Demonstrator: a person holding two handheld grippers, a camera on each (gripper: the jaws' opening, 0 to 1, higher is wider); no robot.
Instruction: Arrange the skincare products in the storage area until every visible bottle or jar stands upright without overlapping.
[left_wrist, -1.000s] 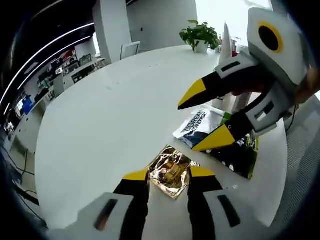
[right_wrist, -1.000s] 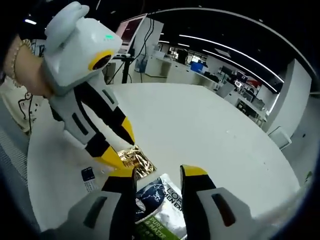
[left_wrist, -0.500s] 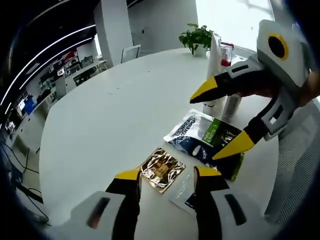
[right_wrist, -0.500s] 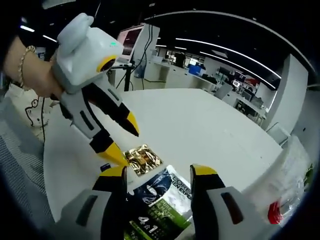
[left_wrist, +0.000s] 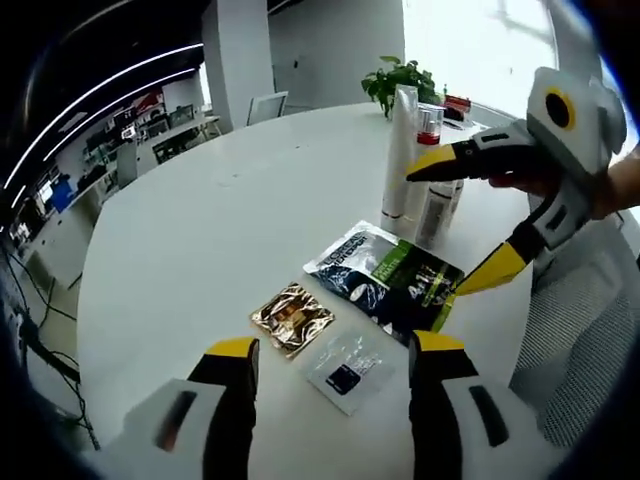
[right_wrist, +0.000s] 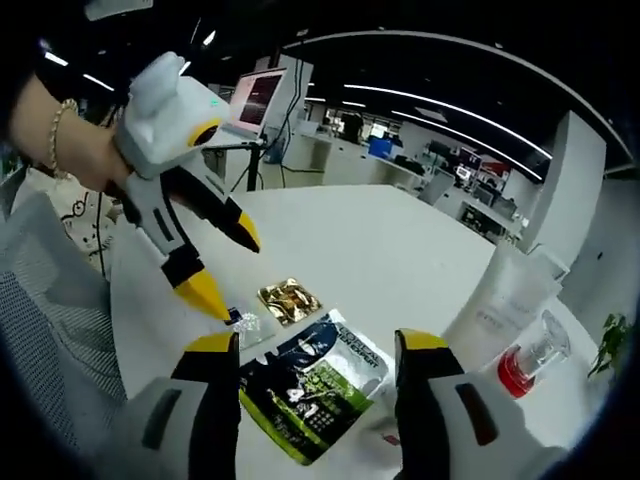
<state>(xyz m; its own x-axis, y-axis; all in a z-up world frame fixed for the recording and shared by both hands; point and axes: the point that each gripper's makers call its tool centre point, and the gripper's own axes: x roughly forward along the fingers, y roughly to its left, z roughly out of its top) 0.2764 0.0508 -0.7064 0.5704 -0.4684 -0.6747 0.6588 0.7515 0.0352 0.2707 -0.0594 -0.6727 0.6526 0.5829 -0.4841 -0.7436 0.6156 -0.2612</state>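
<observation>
1. Left gripper (left_wrist: 332, 350): jaws spread, empty, hovering over the near edge of the white round table (left_wrist: 220, 220); seemingly poised to pick a sachet.
2. Gold foil sachet (left_wrist: 292, 317): lies flat just left of the green-and-blue pouch, apart from it.
3. Clear sample sachet (left_wrist: 345, 368): flat, just in front of the pouch, near the gold sachet.
4. Green-and-blue pouch (left_wrist: 390, 283): the landmark; flat, face up, so not yet stood up.
5. White tube (left_wrist: 401, 152): upright behind the pouch, beside a red-collared bottle (left_wrist: 428, 150); both already standing, close together.
6. Right gripper (left_wrist: 478, 223): jaws spread wide, empty, held above the pouch's right end, likely ready to lift it.
</observation>
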